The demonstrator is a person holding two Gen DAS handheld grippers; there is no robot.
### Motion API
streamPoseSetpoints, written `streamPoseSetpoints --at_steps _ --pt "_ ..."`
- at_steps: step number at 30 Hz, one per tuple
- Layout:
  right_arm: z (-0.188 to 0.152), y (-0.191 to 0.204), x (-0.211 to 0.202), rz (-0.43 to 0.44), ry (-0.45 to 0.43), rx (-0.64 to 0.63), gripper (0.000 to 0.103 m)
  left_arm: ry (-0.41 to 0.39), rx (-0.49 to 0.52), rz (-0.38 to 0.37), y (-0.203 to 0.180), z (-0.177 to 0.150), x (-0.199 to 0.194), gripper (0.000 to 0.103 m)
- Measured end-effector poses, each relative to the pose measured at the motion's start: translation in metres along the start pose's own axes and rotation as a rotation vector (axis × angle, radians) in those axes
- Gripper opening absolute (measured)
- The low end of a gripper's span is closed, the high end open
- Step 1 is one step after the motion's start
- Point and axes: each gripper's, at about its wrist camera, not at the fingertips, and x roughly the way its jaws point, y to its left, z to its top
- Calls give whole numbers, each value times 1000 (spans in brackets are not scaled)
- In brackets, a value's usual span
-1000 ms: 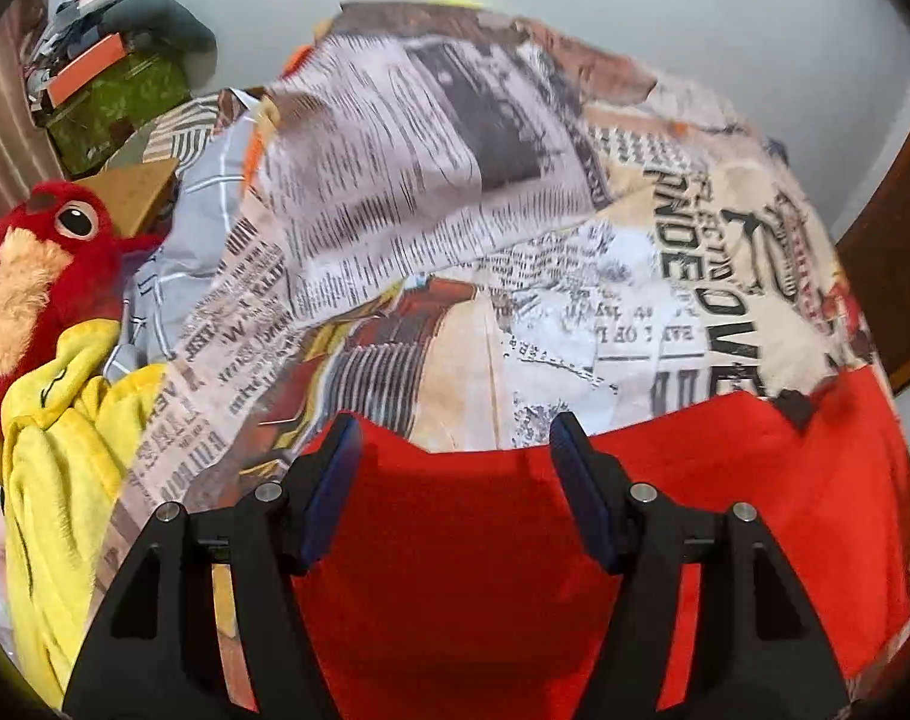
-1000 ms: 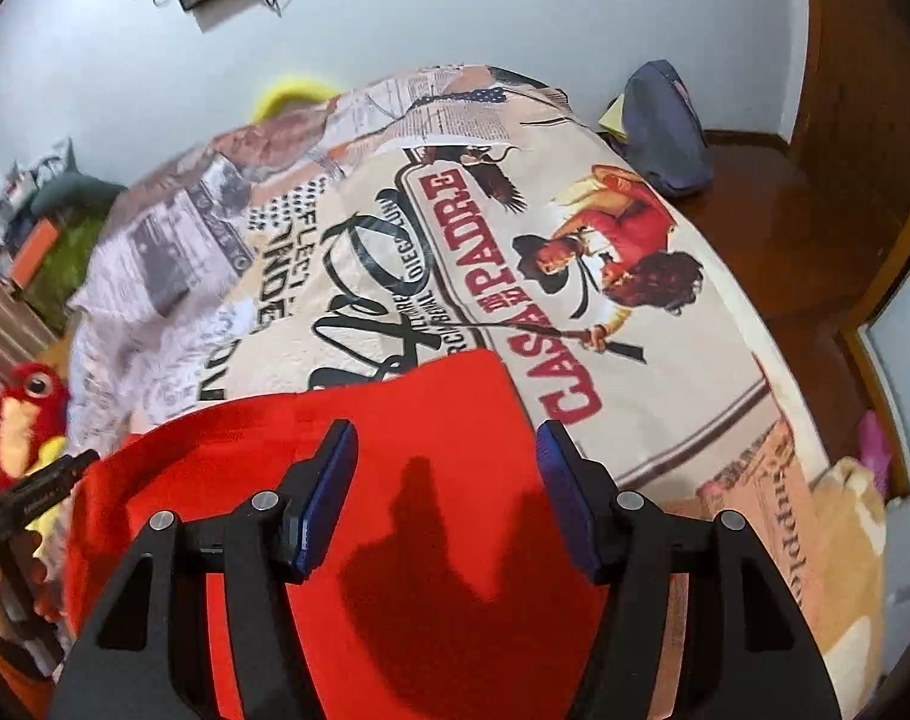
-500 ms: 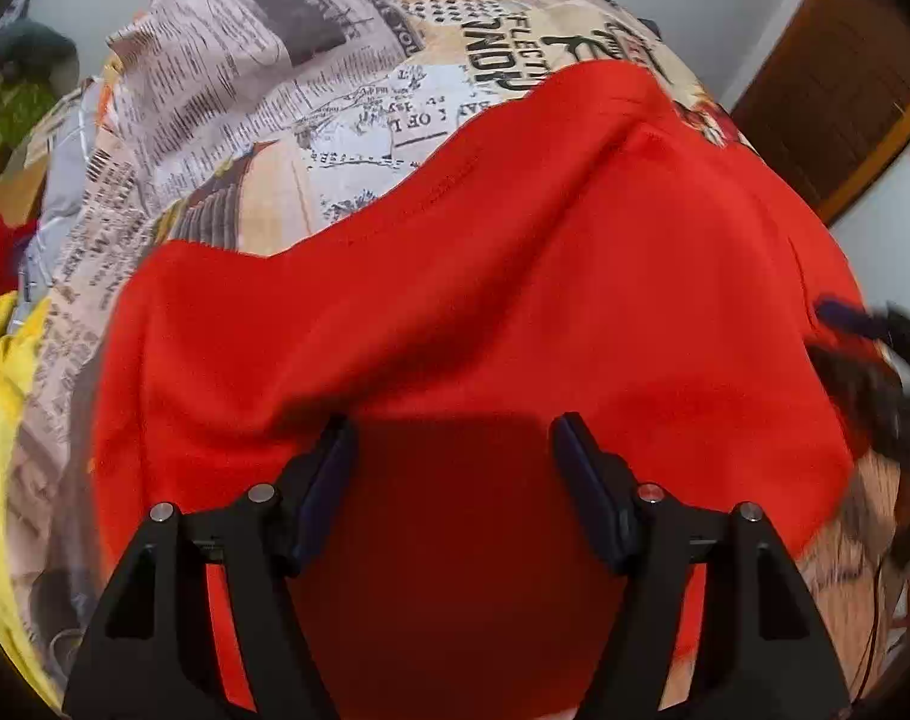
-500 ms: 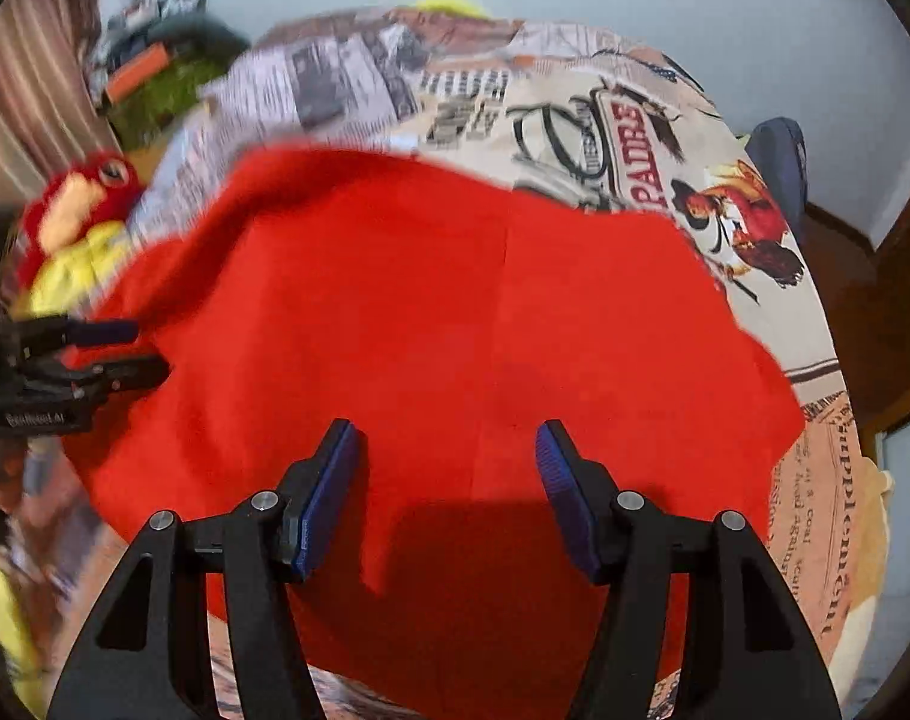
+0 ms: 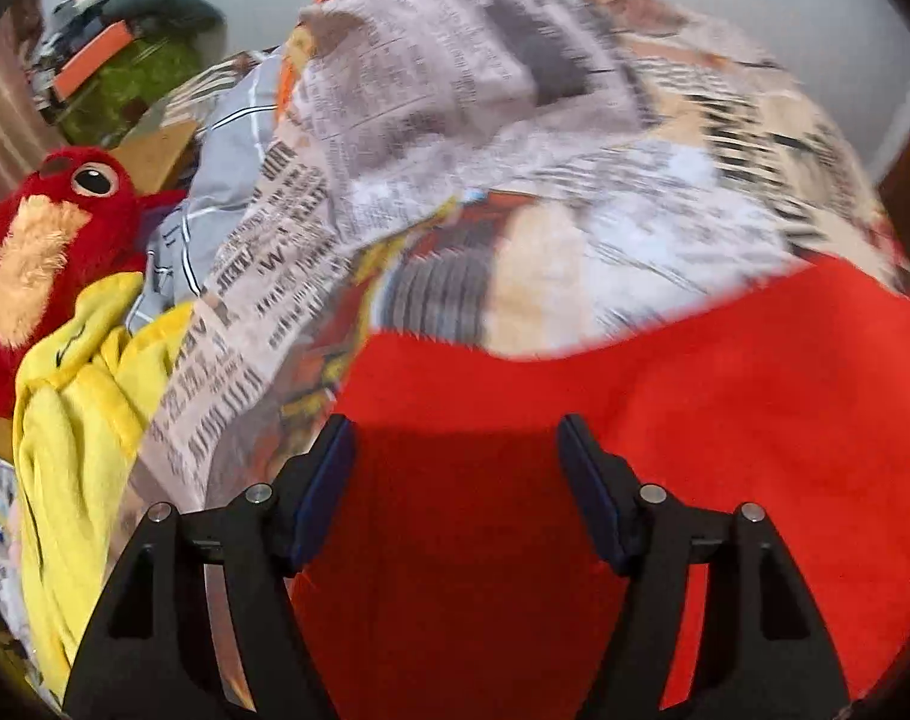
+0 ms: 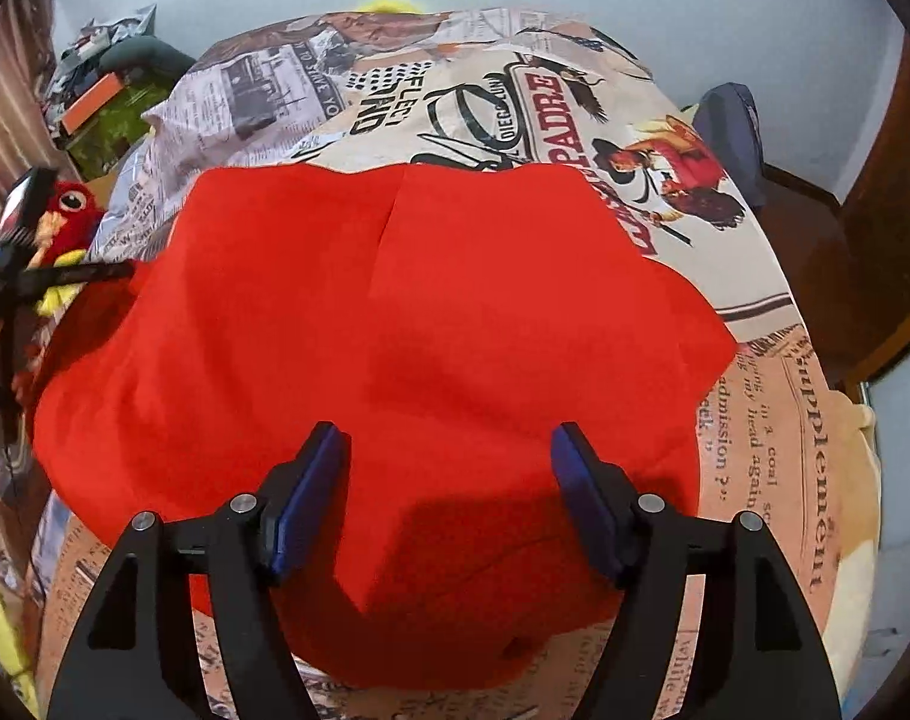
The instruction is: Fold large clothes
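A large red garment (image 6: 395,330) lies spread on a bed covered with a newspaper-print sheet (image 6: 772,420); it also shows in the left wrist view (image 5: 664,420). My right gripper (image 6: 449,450) is open and empty, hovering over the garment's near part. My left gripper (image 5: 455,444) is open and empty over the garment's left edge; it also shows at the left of the right wrist view (image 6: 65,273). A fold line runs down the garment's middle.
A red plush bird (image 5: 41,252) and a yellow cloth (image 5: 71,420) lie at the bed's left side. A grey checked cloth (image 5: 215,192) and cluttered bags (image 5: 119,78) sit behind. A dark blue bag (image 6: 730,132) lies at the right, by wooden furniture (image 6: 874,210).
The garment has settled flat on the bed. My left gripper has swung back to the left, off the garment's middle to its left edge. Both stay open.
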Motion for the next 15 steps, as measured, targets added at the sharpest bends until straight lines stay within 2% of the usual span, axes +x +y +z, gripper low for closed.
streamPoseSetpoints --at_steps 5,8,12,15 --pt "11 26 -6 71 -35 0 69 -31 68 -142 -20 -34 -46 73" --pt "11 54 -5 105 -36 -63 69 -31 98 -208 -33 -56 -56 75" --pt "0 64 1 54 -42 -113 69 -21 104 -203 -40 -85 -51 80" --pt "-8 50 2 38 -23 -82 75 -29 31 -222 -23 -96 -49 85"
